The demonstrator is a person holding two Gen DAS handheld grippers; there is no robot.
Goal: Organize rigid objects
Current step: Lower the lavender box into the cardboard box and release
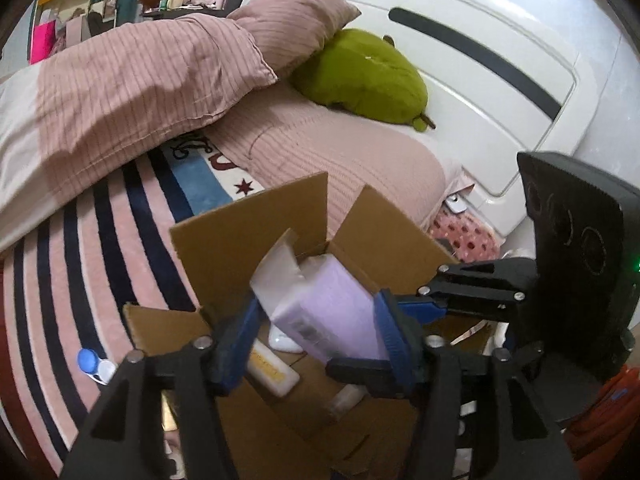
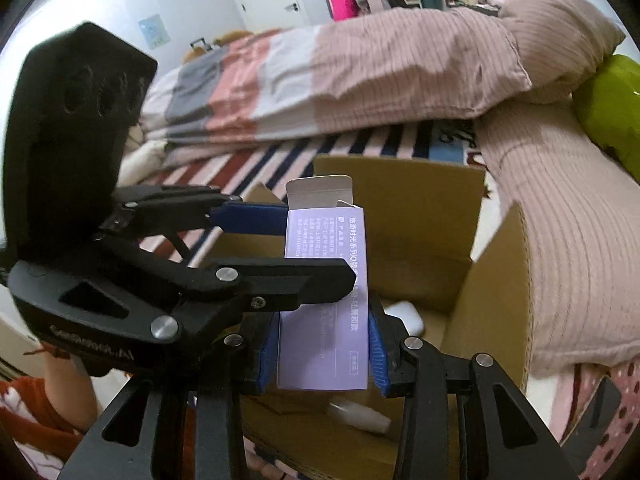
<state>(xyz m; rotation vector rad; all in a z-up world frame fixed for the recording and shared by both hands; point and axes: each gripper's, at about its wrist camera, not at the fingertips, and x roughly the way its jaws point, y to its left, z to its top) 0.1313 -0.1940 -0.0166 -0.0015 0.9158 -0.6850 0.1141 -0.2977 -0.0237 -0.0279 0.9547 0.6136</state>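
1. The right hand-held gripper (image 2: 324, 344) is clamped on the lilac carton (image 2: 324, 300), its blue pads on the two long side faces.
2. The left hand-held gripper (image 1: 316, 332) pinches the same carton higher up, from the side; both hold it above the open cardboard box (image 2: 404, 216).
3. The carton looks light and thin-walled, with its top flap open, so it probably crushes easily; hold the side panels, not the flap.
4. Below, small white items lie in the cardboard box on the bed (image 1: 120, 208).
5. Beyond lie a pink pillow (image 1: 132, 80) and a green cushion (image 1: 360, 76).
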